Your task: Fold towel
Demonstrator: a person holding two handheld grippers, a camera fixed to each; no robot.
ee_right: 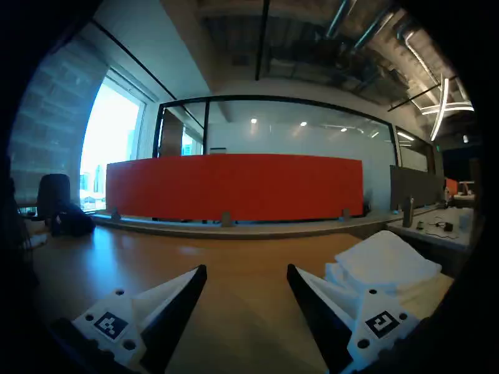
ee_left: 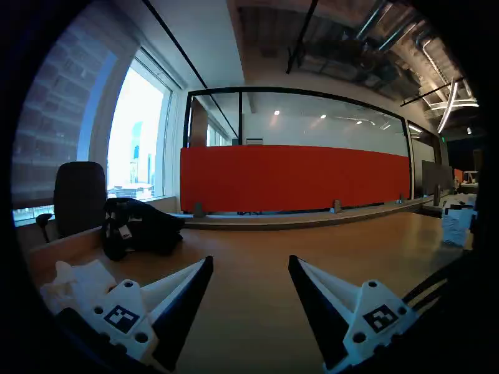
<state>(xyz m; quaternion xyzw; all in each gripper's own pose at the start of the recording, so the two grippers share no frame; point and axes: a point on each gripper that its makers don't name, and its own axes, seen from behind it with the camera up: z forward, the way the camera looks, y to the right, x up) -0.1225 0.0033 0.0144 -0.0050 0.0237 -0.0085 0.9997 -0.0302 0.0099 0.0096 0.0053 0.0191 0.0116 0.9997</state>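
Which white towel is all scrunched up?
The white towel by the black bag, beside the left hand-held gripper. It lies crumpled; the folded towels near the right hand-held gripper sit flat in a stack.

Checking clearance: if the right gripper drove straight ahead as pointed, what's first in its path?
Likely nothing near: the open right gripper aims over bare table toward the red divider, apparently far off. The white towels sit right of that line.

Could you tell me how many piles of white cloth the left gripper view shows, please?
2: a crumpled pile at near left, by the black bag, and a stacked pile at far right. Others may be hidden.
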